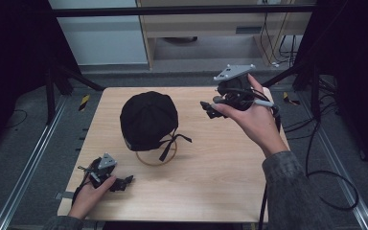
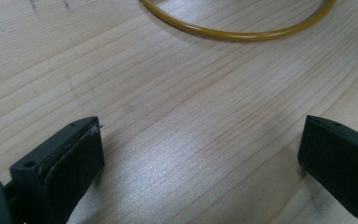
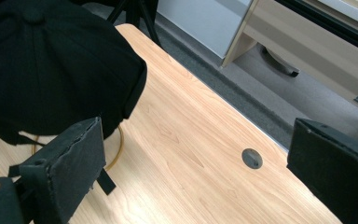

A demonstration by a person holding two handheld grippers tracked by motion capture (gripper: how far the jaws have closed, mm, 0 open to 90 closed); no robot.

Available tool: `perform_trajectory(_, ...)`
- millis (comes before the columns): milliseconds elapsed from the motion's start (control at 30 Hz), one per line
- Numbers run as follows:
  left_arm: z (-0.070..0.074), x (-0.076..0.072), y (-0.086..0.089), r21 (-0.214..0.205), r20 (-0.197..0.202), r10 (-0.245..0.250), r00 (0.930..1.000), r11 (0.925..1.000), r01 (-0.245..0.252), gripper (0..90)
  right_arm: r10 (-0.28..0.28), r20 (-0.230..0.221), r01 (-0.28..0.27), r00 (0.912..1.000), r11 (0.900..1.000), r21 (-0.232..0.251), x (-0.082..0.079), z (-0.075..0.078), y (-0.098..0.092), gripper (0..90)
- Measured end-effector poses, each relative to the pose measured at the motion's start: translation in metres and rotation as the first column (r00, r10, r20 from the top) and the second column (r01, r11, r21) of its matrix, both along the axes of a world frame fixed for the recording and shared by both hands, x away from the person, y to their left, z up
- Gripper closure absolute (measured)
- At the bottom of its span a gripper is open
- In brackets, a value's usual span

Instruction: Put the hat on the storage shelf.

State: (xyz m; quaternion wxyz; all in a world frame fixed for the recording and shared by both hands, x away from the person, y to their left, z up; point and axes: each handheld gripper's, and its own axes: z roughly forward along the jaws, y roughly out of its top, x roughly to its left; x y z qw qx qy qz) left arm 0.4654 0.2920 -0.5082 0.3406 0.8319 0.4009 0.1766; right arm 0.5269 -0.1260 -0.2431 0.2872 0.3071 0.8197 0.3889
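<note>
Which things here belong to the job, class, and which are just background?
Likely part of the job:
black cap
yellow ring stand under the cap
left gripper, open
right gripper, open

Just there:
wooden table
round plug in the tabletop
cables behind the table

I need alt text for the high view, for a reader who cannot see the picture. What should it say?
A black cap sits on a yellow ring stand at the middle of a wooden table. The left gripper lies low near the table's front edge, and the right gripper is held raised beside the cap.
</note>
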Motion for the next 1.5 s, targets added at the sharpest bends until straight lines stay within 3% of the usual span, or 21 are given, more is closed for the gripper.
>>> perform_trajectory(433, 0.0, 0.0, 0.0, -0.002, 0.002, 0.0, 1.0, 1.0, 0.0, 0.0, -0.058, -0.001, 0.058, 0.9983, 0.9983, -0.006, -0.011, -0.027, -0.034, 4.1)
perform_trajectory(1133, 0.0, 0.0, 0.0, -0.001, 0.0, -0.001, 1.0, 1.0, 0.001, 0.0, -0.125, -0.034, 0.124, 0.9915, 0.9918, -0.029, -0.027, -0.075, -0.067, 6.9)
perform_trajectory(1500, 0.0, -0.001, 0.0, 0.0, 0.0, -0.001, 1.0, 1.0, 0.001, 0.0, -0.121, -0.085, 0.117, 0.989, 0.9923, -0.04, -0.035, -0.116, -0.074, 9.9)
